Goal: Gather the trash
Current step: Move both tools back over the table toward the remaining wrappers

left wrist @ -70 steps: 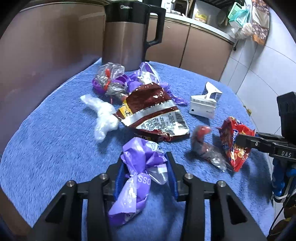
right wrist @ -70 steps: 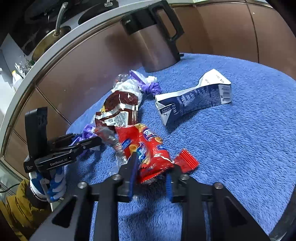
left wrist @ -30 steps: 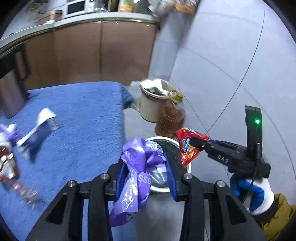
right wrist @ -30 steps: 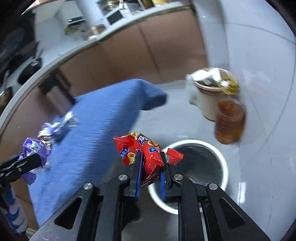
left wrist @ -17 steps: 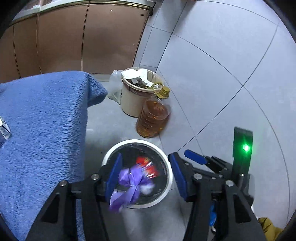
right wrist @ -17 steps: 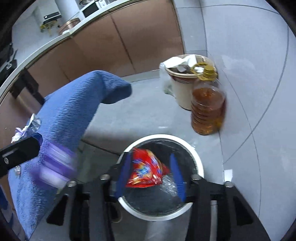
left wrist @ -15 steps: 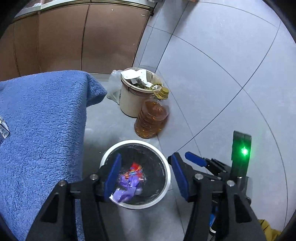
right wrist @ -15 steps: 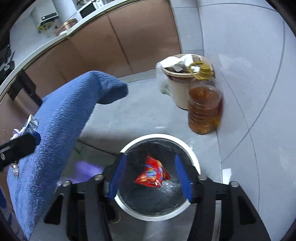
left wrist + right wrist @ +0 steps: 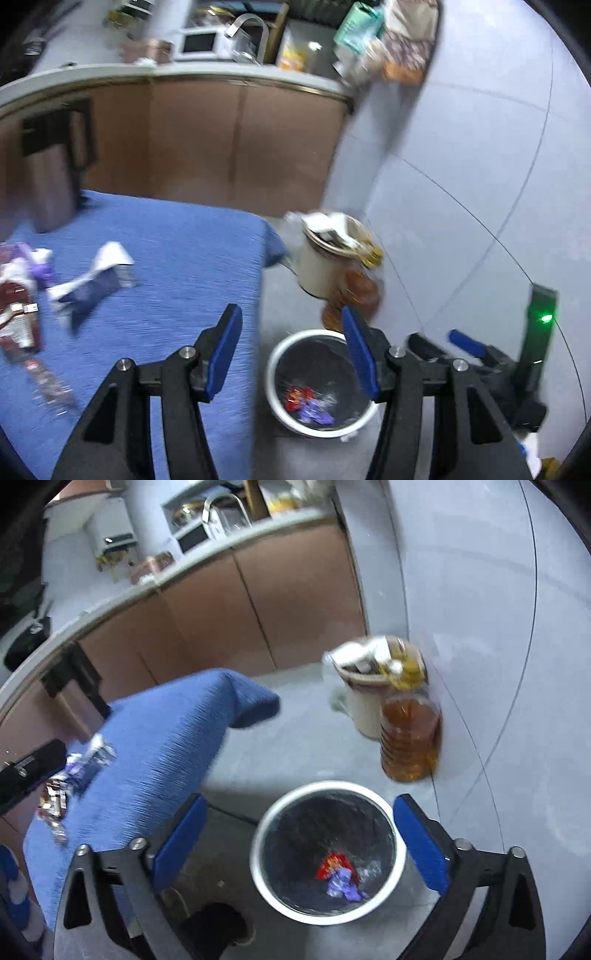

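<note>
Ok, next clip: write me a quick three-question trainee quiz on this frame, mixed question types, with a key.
1. True or false: the red snack wrapper and the purple wrapper lie inside the white-rimmed bin.
2. What does the left gripper hold?
A. a carton
B. nothing
C. a bottle
3. Fill in: the oil bottle stands on the floor beside the ____ pot stuffed with rubbish.

Key:
1. true
2. B
3. cream
</note>
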Available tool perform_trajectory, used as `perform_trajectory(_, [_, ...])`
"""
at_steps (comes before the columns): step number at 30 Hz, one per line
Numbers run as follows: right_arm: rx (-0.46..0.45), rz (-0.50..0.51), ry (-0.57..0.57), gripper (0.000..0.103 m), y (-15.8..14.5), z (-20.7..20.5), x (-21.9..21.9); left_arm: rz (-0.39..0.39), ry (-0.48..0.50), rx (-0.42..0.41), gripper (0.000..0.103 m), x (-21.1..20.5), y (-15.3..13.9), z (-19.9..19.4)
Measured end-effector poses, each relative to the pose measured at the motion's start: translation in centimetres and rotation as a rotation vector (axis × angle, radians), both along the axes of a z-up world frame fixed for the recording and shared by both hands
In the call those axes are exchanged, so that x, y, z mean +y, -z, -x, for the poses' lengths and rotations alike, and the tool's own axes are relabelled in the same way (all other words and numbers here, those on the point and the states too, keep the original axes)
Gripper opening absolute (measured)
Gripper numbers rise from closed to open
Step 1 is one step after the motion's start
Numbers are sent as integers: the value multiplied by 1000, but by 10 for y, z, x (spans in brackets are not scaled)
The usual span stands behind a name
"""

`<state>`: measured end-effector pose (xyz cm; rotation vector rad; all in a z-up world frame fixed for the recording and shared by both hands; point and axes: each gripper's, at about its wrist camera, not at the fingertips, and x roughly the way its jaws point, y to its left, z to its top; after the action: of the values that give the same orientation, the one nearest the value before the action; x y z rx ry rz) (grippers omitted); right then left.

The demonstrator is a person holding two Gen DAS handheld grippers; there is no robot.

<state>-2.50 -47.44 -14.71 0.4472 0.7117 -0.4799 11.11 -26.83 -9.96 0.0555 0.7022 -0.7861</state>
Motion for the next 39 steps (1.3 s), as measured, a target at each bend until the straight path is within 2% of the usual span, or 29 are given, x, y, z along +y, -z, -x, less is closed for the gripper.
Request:
perform_trajectory(7, [-115,42,-93,103,-54,-4,56,-21,-125,-74,54,75,-21,16])
perform_trajectory(13, [-230,67,-201,103,-93,-8,109,-67,-267,-177,55,136,-39,36])
perform_trajectory(15, [-254,74,-247,103,-104,-11,128,-72,-308,-194,59,156,-44,44])
perform_trajectory(19, [-250,87,-326,103,-118,-20,162,-82,-389,-250,60,193,-52,59])
perform_trajectory(27, [-194,89,-402,103,-126,-31,212,-58,-523,-287,60,263,-63,74])
perform_trajectory(33, [-179,118,-445,103,-134,-32,244,-27,-585,-304,60,307,-64,83])
perform_trajectory(39, [-171,149,-464,102,-147,-36,257,15,-651,-287,60,347,-59,81])
